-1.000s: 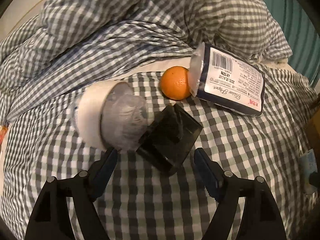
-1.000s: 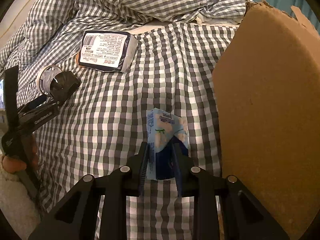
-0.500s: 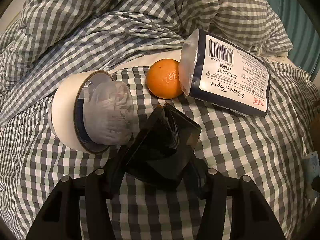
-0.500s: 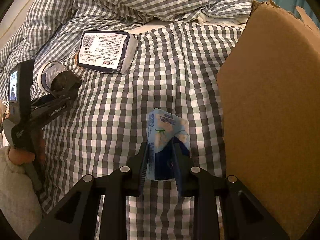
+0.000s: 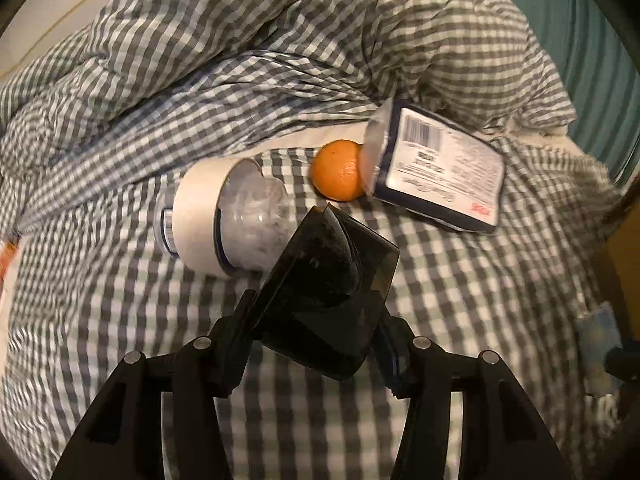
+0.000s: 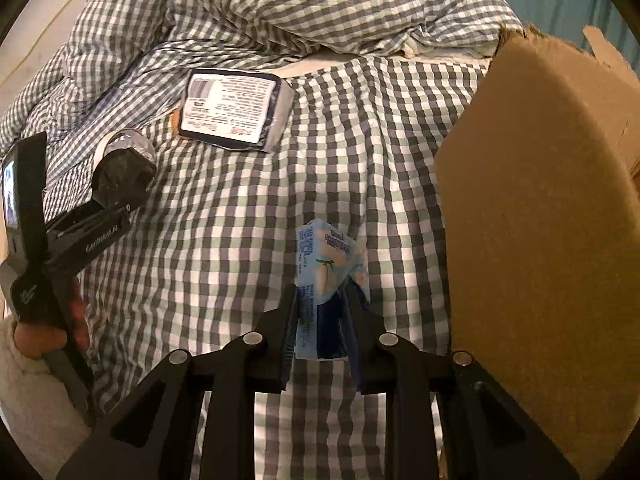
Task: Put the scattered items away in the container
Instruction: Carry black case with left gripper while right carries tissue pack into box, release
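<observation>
Two grips held at once. Left gripper clamped on black box, lifted off checked bedding, long axis pointing away along the fingers. Right gripper narrow, closing slightly on upright blue tissue pack, nearer to cardboard container (just beside it, to the right). Remaining: orange touching dark tissue packet, cotton-swab tub beside. Barcode visible; small print not readable.
</observation>
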### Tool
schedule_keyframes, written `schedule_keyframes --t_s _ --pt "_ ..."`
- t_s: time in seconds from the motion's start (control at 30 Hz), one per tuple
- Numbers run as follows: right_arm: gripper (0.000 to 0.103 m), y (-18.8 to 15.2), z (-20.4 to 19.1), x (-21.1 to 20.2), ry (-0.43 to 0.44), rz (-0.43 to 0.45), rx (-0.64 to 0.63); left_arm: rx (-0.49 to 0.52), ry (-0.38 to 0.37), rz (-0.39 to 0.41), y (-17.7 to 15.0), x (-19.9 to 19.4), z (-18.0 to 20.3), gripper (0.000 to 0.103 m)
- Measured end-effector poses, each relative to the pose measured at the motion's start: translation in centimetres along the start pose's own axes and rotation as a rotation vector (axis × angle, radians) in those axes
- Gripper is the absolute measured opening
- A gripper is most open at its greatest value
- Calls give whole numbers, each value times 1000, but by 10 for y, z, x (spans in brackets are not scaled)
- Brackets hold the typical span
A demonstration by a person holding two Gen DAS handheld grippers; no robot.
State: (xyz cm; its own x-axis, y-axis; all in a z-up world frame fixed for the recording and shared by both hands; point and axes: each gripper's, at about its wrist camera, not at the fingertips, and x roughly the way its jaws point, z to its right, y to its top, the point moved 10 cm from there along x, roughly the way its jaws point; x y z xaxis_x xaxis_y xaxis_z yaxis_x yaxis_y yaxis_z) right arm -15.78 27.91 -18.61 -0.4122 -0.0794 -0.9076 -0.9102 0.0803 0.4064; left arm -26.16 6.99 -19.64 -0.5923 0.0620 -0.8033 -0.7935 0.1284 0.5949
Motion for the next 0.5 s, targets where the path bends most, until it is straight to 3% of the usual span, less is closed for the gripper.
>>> schedule_keyframes --t_s 0.5 --pt "20 -2 -50 -67 -2 98 -102 -24 -45 97 -7 -92 -6 54"
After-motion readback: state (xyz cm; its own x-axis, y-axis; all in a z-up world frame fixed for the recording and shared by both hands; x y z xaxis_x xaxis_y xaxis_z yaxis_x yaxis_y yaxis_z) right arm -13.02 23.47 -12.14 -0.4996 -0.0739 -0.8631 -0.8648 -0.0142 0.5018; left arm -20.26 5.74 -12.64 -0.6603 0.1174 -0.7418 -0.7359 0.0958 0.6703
